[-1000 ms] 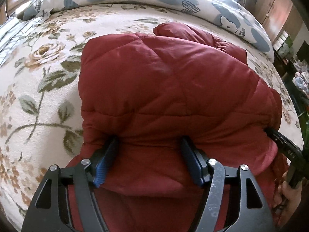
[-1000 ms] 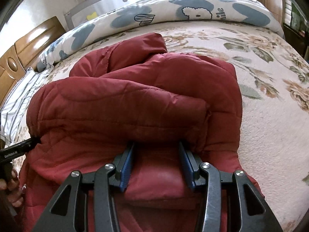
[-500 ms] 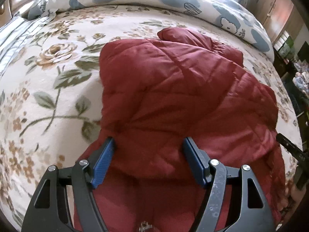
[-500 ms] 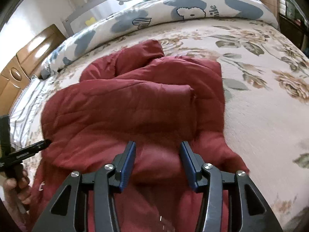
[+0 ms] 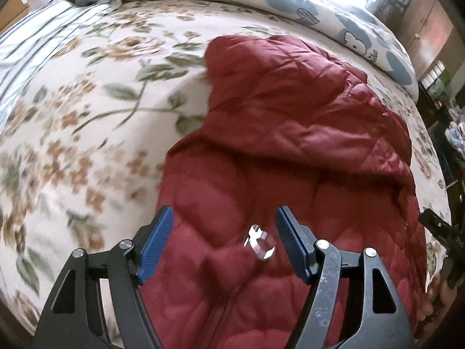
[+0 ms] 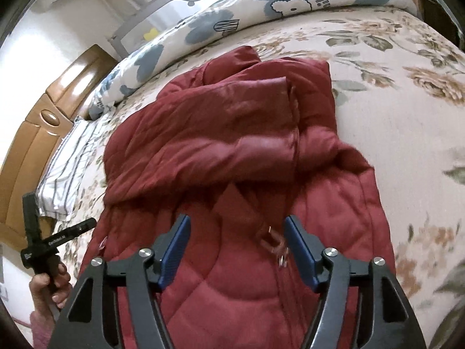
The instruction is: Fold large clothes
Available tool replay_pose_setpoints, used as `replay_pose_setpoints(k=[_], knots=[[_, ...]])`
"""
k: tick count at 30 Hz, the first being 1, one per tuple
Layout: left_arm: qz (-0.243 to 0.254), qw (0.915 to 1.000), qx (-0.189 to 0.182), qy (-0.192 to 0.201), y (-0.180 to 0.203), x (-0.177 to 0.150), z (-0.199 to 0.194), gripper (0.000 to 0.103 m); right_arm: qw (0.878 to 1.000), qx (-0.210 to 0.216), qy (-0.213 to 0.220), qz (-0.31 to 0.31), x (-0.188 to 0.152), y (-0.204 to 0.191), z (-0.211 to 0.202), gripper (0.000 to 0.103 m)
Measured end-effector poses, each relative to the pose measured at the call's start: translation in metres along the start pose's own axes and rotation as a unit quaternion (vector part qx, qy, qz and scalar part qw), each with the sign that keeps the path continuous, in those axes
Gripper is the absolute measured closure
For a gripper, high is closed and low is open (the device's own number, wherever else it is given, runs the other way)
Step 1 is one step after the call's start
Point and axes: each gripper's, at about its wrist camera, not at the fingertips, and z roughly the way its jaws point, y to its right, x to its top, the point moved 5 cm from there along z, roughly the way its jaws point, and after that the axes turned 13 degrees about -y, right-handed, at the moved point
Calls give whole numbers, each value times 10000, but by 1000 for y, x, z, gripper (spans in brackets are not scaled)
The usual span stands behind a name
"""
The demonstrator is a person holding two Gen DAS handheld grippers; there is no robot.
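Fingers (image 5: 159, 241) wide apart above jacket (image 5: 290, 133)

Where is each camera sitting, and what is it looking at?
Left wrist view: sits on the left gripper, looking forward over its open blue fingers at the red quilted jacket on the flowered bedspread; the right gripper's black body shows at the right edge.
Right wrist view: sits on the right gripper, open, looking over the same jacket toward the wooden headboard; the person's left hand holds the other gripper's handle at the left.
Both views share the jacket, the bedspread and the blue-patterned duvet.
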Motion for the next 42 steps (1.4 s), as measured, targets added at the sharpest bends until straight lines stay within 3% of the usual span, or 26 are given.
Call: replay_pose_setpoints(k=[4, 9, 14, 20, 29, 42], knots=[[-172, 9998, -120, -36, -14, -22, -4, 31, 9999, 71, 2, -119, -17, -7, -13, 31], [-262, 9996, -10, -71, -28, -44, -6, 31, 9996, 131, 9, -247, -43, -10, -27, 26], [-484, 9985, -262, 25, -41, -63, -16, 31, 9997, 68, -56, -223, -66, -4, -34, 25], [-737, 9968, -305, 94, -53, -76, -26, 30, 10000, -40, -8, -86, -86, 15, -51, 25], [-666, 9974, -283, -29, -60, -98, -24, 27, 9992, -247, 85, 317, -110, 59, -77, 23], [-575, 9968, -520, -189, -66, -127, -25, 27, 9974, -119, -342, 625, -161, 92, -66, 23]])
